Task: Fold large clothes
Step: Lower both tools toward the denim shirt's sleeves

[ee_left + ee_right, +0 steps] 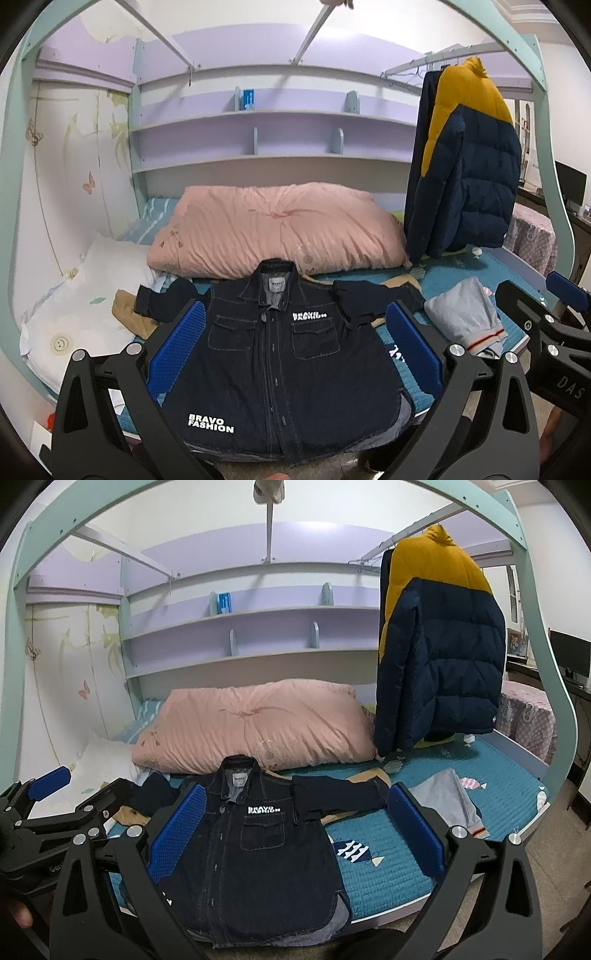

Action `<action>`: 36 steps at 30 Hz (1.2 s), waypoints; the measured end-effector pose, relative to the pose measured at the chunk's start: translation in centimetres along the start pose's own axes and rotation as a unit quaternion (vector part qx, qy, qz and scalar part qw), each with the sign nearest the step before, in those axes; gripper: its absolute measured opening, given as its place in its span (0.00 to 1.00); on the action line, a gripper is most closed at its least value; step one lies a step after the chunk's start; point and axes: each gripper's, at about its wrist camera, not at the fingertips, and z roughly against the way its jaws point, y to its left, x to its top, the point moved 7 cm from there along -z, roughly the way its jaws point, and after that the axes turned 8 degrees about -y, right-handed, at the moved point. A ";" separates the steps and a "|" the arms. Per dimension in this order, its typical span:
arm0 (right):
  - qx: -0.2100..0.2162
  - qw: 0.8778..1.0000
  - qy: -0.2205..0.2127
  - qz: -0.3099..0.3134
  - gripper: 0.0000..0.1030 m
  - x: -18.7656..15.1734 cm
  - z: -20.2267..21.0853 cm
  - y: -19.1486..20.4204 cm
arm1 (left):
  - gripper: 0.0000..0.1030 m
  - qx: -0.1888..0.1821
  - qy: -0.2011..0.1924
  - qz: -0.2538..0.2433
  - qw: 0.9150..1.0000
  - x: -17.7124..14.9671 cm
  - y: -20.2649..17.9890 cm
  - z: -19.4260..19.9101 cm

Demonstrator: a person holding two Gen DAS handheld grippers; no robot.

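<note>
Denim shirt (273, 354) lying flat, front up, on bed (388, 871); left gripper (295, 354) and right gripper (295, 834) hovering wide open, empty; bunched sleeves are risking a lopsided fold.

Denim shirt (273, 354): white "BRAVO FASHION" print at hem, 7 o'clock; same wording, creased, above the chest pocket. Right gripper (532, 306): body marked "DAS", 3 o'clock.
</note>
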 end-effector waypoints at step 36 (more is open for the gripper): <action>0.092 0.953 0.279 0.070 0.92 -20.3 -32.9 20.0 | 0.95 0.091 0.235 0.120 0.960 -18.1 34.9 -29.3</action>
